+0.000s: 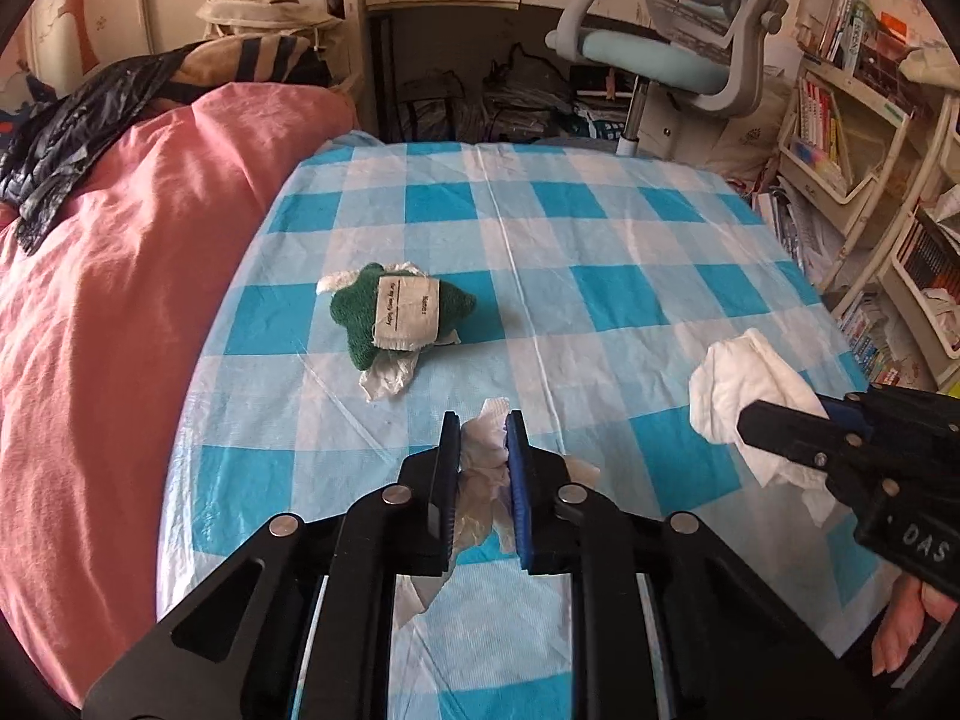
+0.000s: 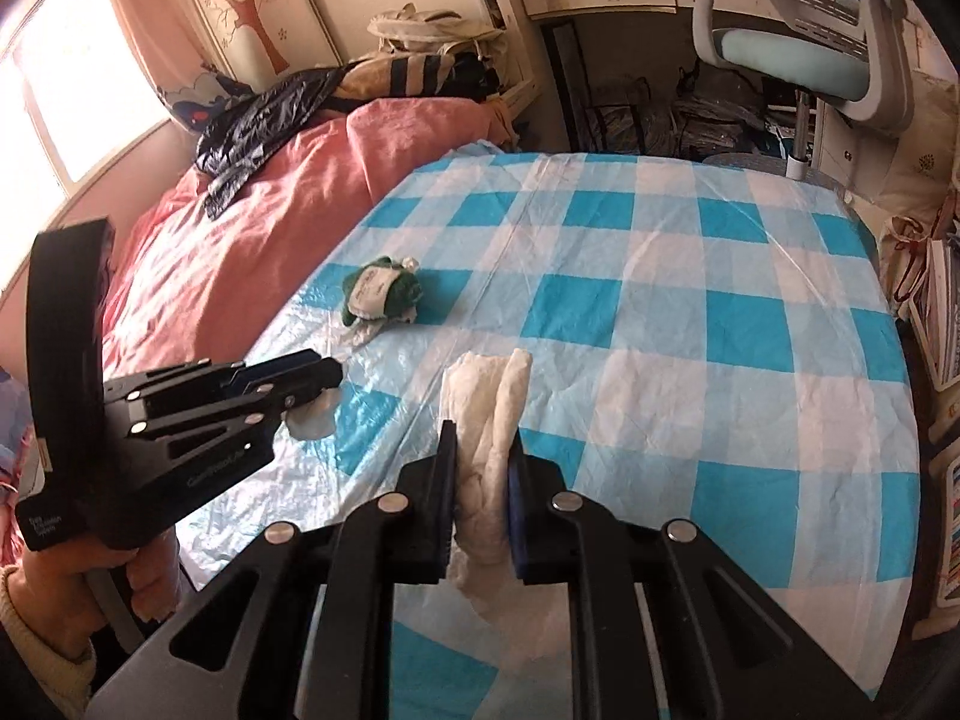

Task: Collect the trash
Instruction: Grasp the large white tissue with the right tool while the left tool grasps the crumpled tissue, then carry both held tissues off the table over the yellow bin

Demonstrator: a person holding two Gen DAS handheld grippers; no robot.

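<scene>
My left gripper (image 1: 483, 426) is shut on a crumpled white tissue (image 1: 480, 468) just above the blue-checked sheet (image 1: 600, 276); it also shows at the left of the right wrist view (image 2: 324, 381), tissue (image 2: 312, 417) hanging under its tip. My right gripper (image 2: 483, 444) is shut on a larger wad of white paper (image 2: 489, 414), seen at the right of the left wrist view (image 1: 750, 414) with the wad (image 1: 738, 384). A green star-shaped plush with a label (image 1: 399, 312) lies on the sheet over more crumpled paper (image 1: 390, 375), ahead and left of both grippers (image 2: 381, 297).
A pink quilt (image 1: 120, 270) lies along the left with a black plastic bag (image 1: 66, 132) on it. A grey-blue desk chair (image 1: 678, 42) and a desk stand behind the sheet. Bookshelves (image 1: 852, 138) stand at the right.
</scene>
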